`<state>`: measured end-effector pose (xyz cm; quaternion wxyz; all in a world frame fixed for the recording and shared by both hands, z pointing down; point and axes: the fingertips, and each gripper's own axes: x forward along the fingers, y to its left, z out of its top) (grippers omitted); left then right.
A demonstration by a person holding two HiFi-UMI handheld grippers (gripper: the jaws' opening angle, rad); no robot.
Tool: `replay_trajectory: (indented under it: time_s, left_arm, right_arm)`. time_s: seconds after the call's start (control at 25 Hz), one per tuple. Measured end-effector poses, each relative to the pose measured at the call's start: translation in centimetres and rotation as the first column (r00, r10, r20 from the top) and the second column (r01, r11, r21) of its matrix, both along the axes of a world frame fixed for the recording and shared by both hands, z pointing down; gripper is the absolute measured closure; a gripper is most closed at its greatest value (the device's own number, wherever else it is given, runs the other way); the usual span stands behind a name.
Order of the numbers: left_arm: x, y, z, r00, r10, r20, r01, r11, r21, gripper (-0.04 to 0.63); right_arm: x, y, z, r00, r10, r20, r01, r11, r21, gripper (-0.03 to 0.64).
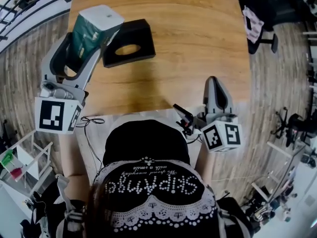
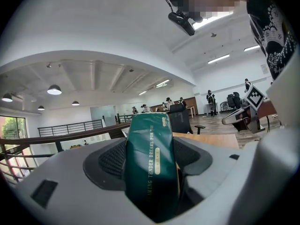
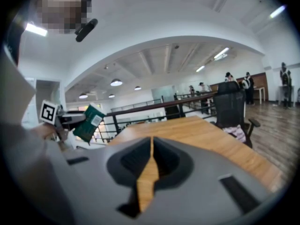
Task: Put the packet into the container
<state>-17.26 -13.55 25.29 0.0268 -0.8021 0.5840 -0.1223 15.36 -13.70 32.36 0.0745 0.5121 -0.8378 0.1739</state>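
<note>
Over the left edge of the table (image 1: 198, 43), just beside the black container (image 1: 141, 33), the left gripper (image 1: 89, 46) is clamping the green packet (image 2: 151, 163) aloft; the right gripper (image 3: 150, 146) is idling near the person's body, jaws pressed together on nothing; pickup is looking done, with carrying over the oval opening and dropping in yet to come; the packet's long axis is running along the jaws, white end pointing up and away.

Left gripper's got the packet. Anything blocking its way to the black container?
Nothing visible. The packet, shut in the left gripper, sits at the left edge of the container in the head view. The container's oval opening is uncovered. The right gripper is shut, empty, off to the right.
</note>
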Motion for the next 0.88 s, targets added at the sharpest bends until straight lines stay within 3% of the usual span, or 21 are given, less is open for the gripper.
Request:
replay_trajectory:
  time_s: [0.88]
  left_arm:
    - [3.1,-5.0,7.4,0.991,0.134,0.003,-0.132,0.984,-0.121,0.253]
  right_arm:
    - [-0.1,0.4,1.9,0.999,0.046,0.027,-0.045,0.997,-0.061,0.578]
